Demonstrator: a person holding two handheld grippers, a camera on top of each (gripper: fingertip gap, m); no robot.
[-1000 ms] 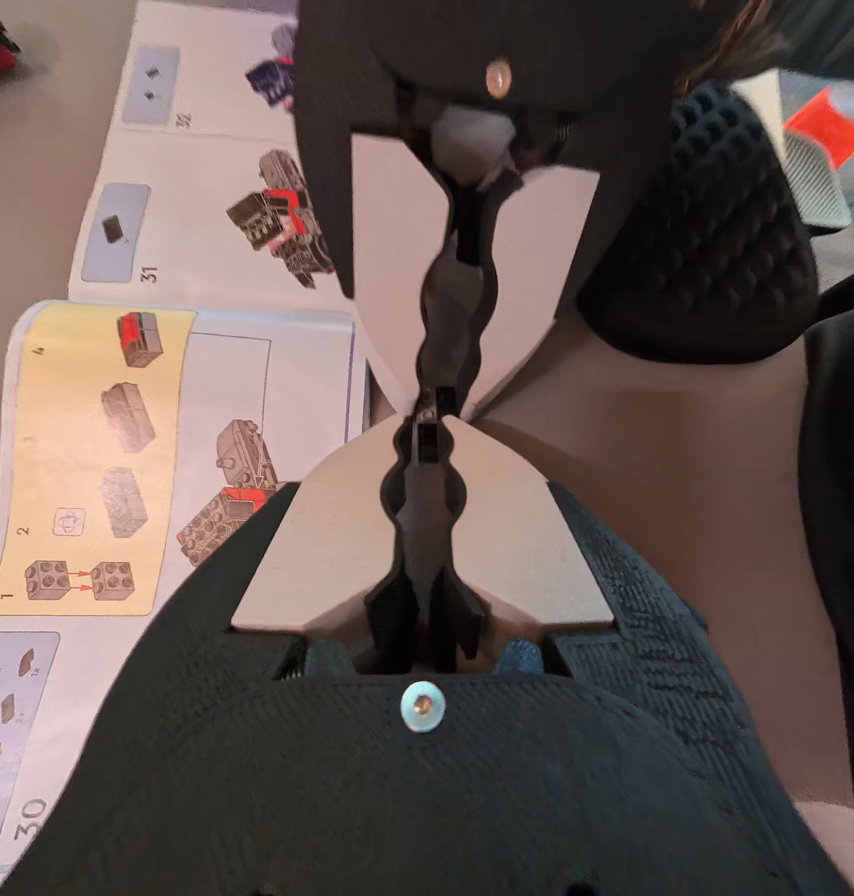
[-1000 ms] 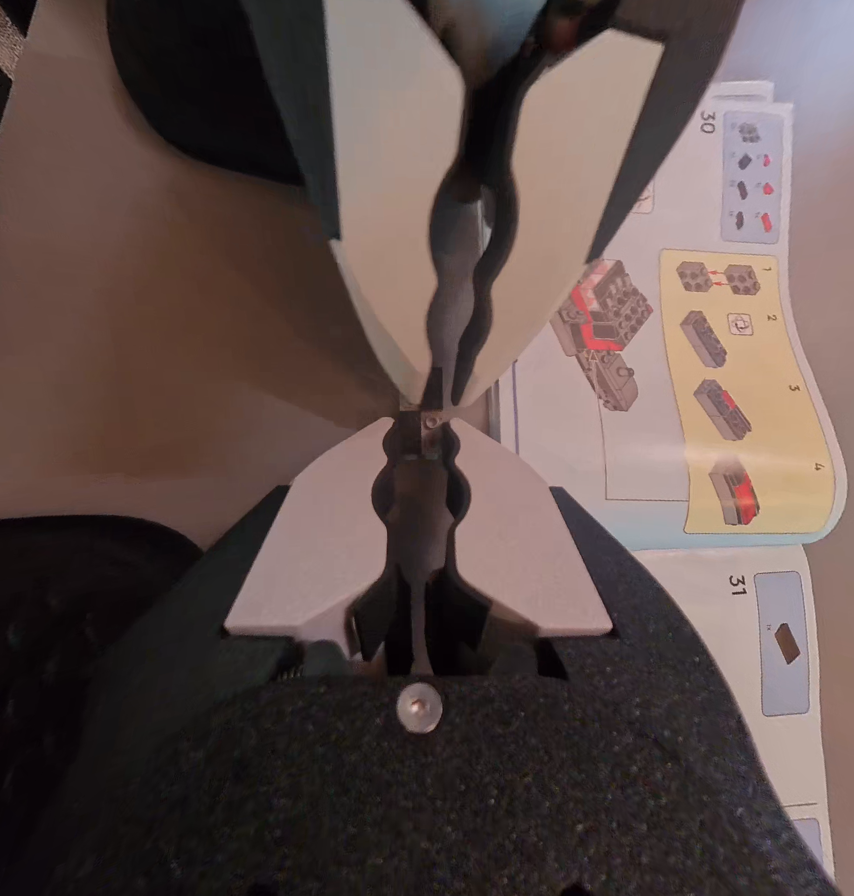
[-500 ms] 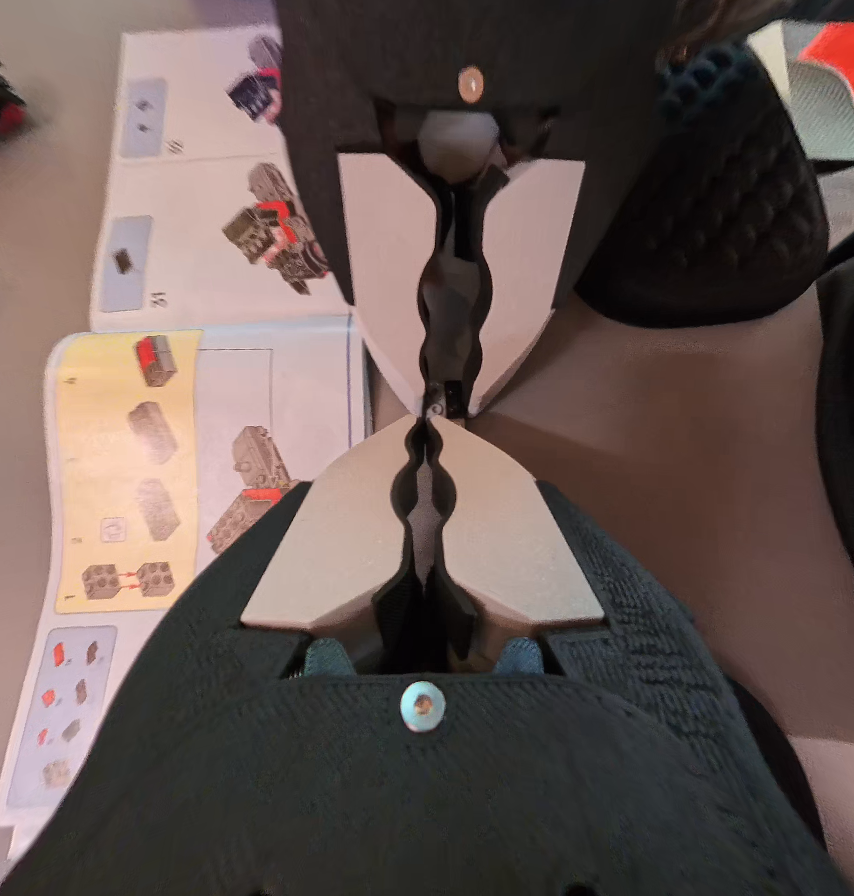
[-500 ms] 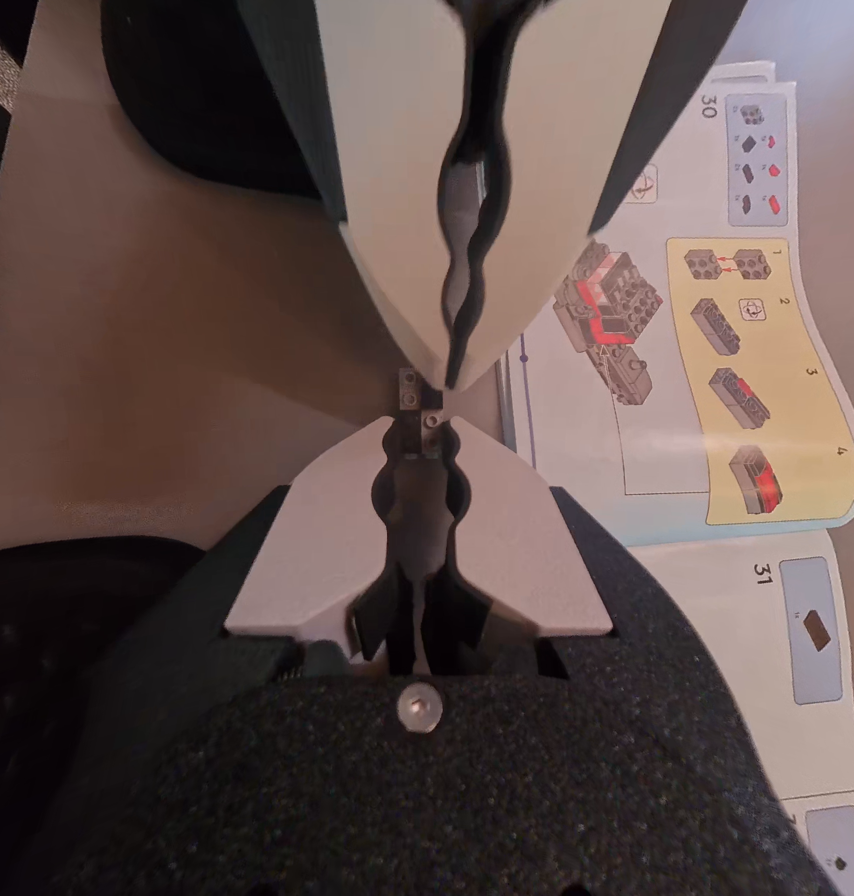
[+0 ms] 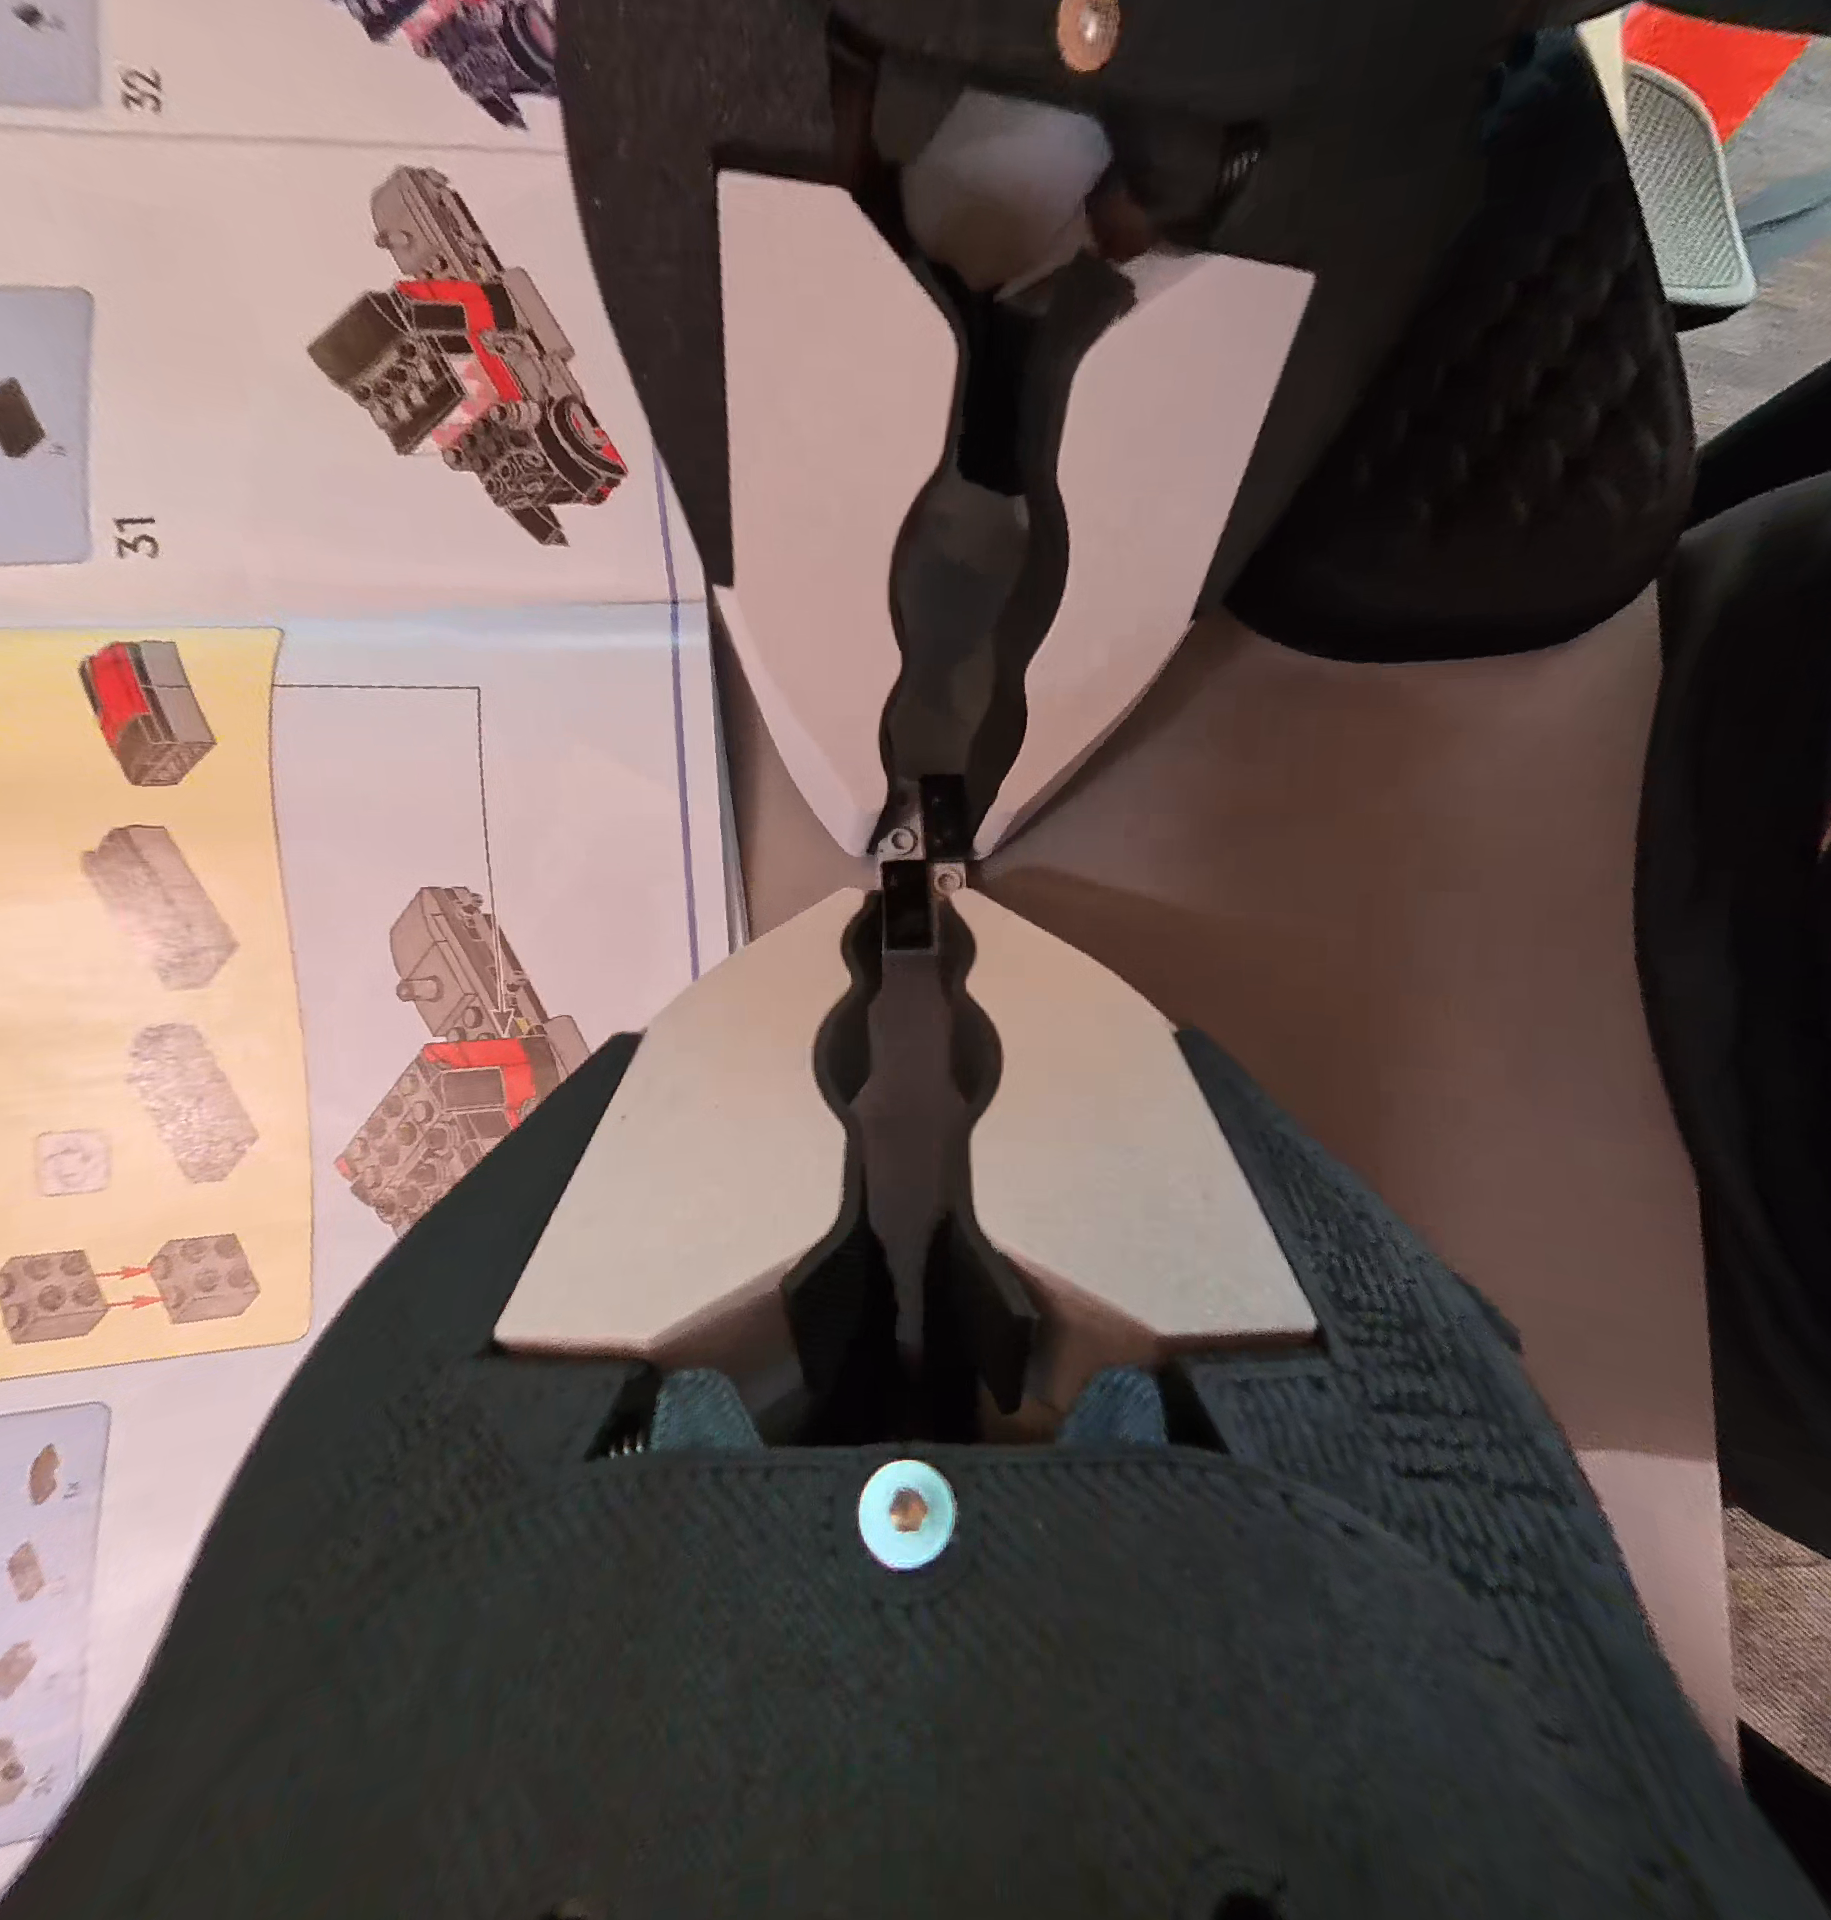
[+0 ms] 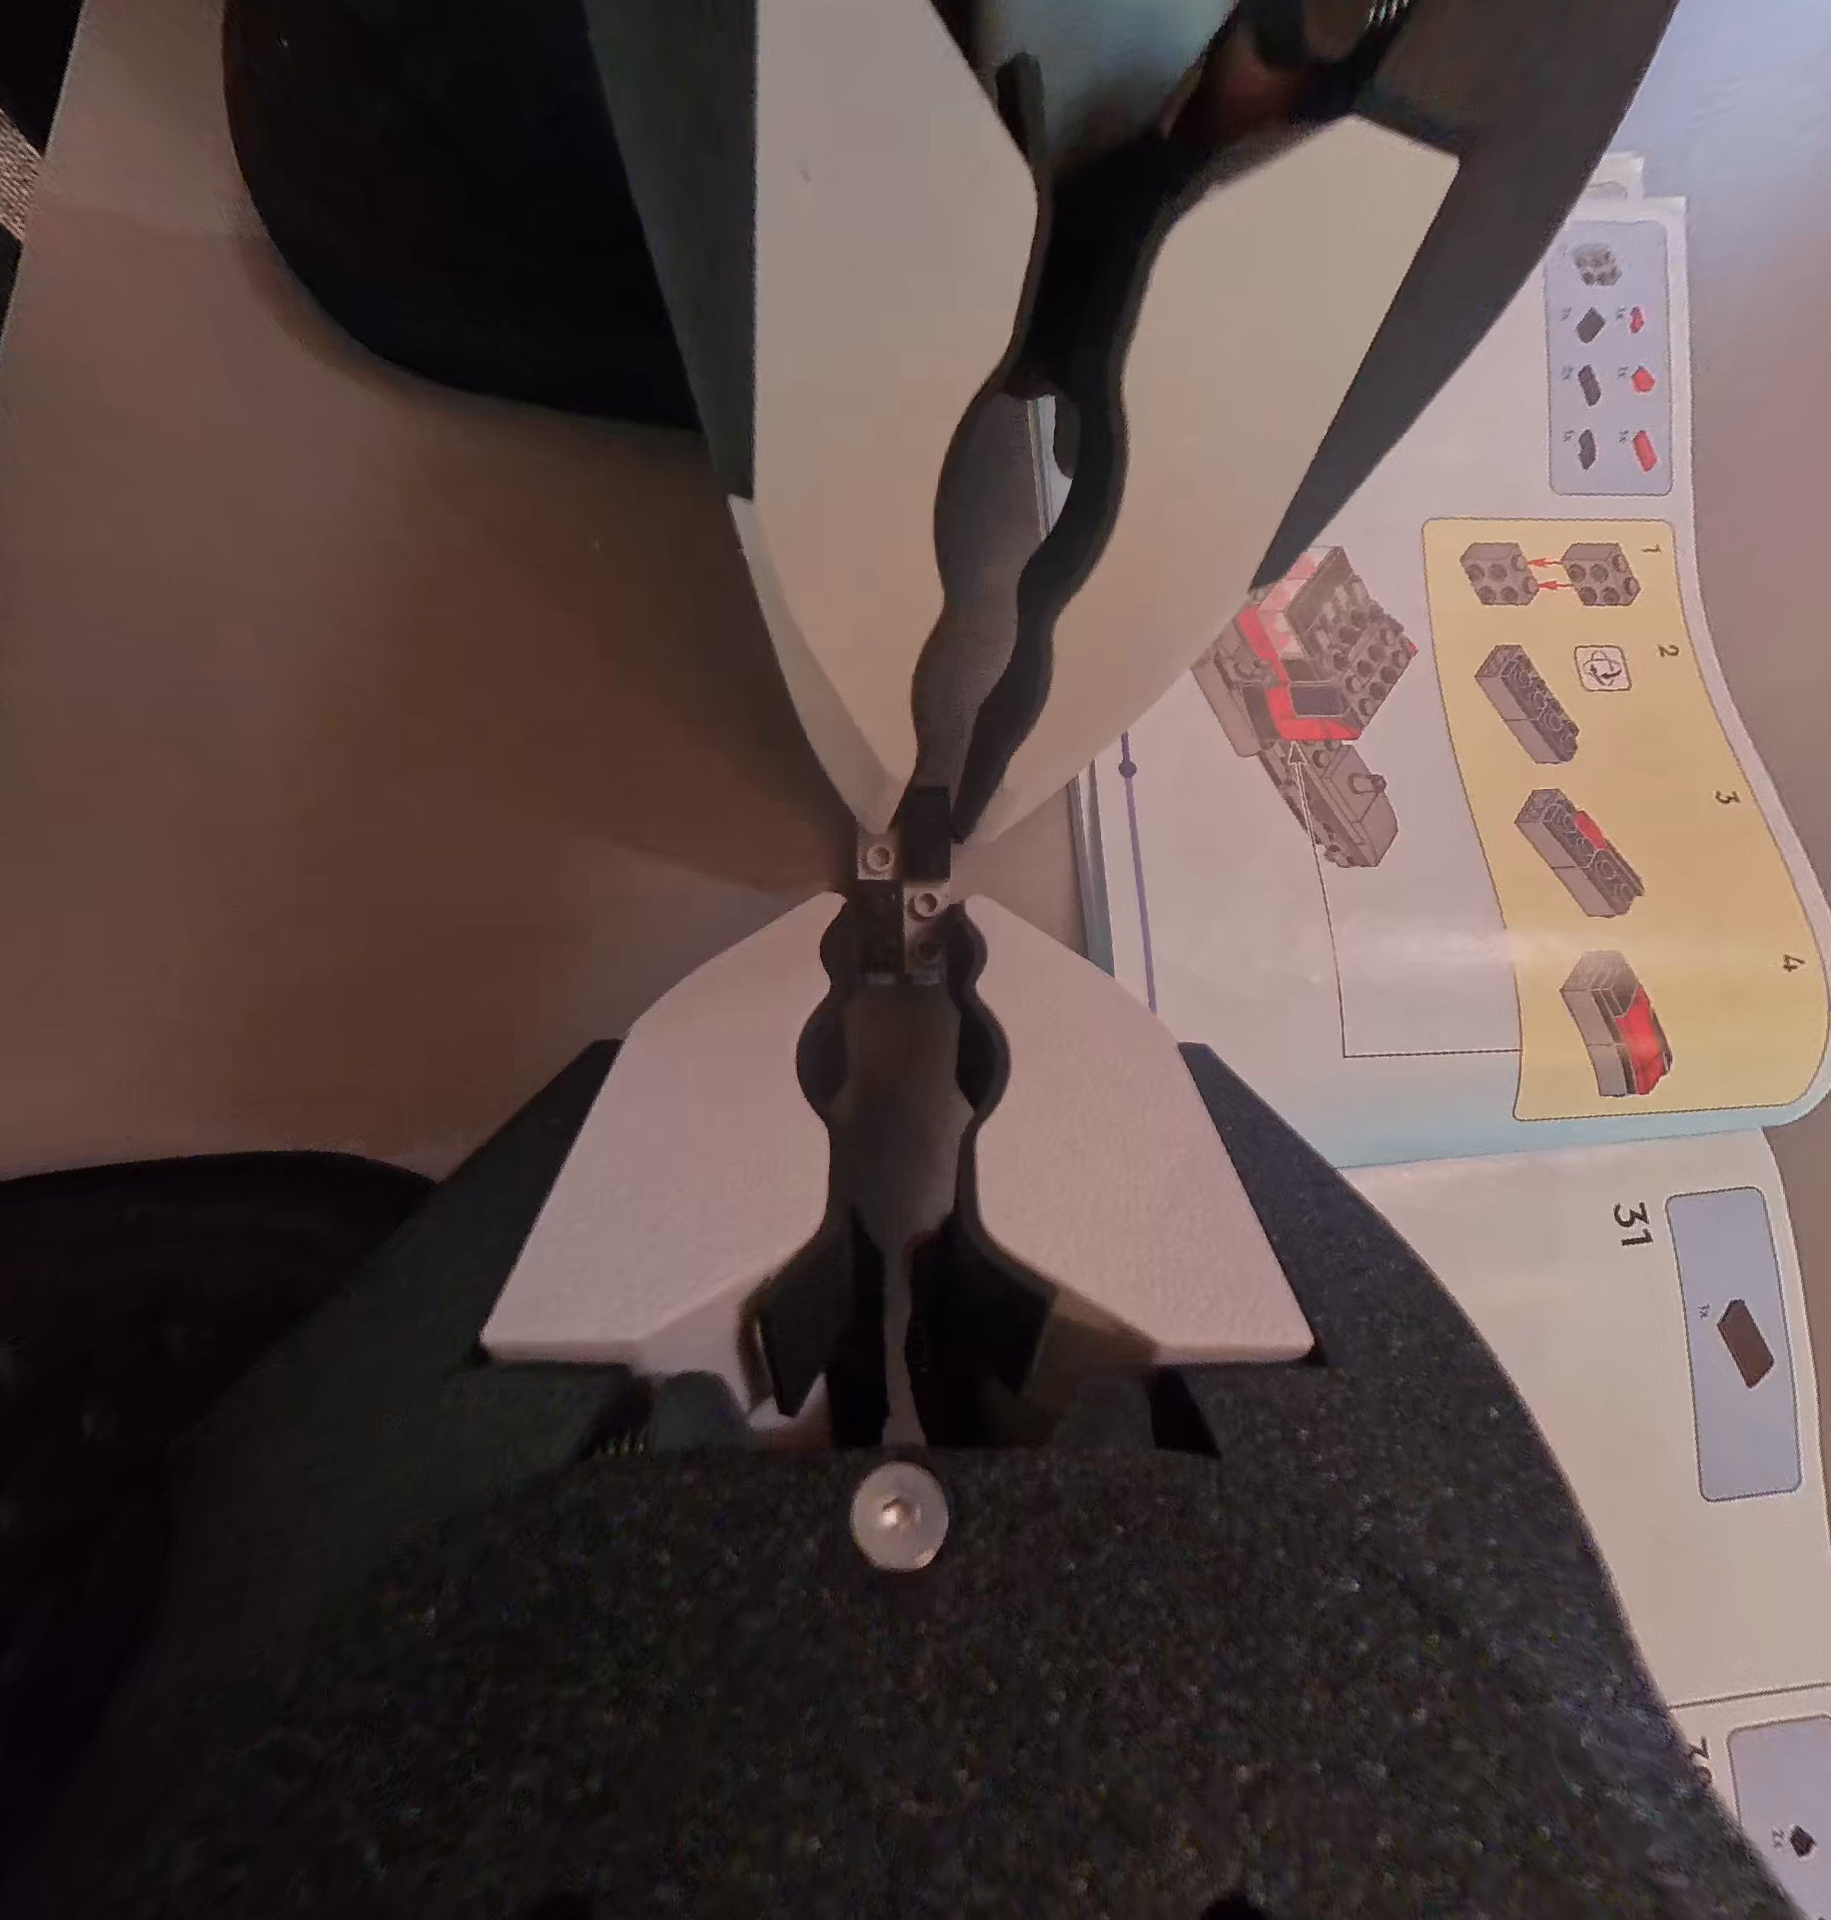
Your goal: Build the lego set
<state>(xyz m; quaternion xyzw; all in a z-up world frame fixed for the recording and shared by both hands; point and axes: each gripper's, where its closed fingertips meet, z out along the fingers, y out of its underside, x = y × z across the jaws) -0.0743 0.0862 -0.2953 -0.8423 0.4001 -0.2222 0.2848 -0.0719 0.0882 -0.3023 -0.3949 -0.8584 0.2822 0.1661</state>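
looks like an office: mesh chair (image 5: 1680,197) on grey carpet (image 5: 1815,301), tan desk (image 5: 1306,883).

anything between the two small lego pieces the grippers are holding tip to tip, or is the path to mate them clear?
Nothing visible between them. The left hand-held gripper pinches one small lego piece, the right hand-held gripper the other lego piece. Their ends meet, offset sideways, above the table; the instruction booklet lies to one side.
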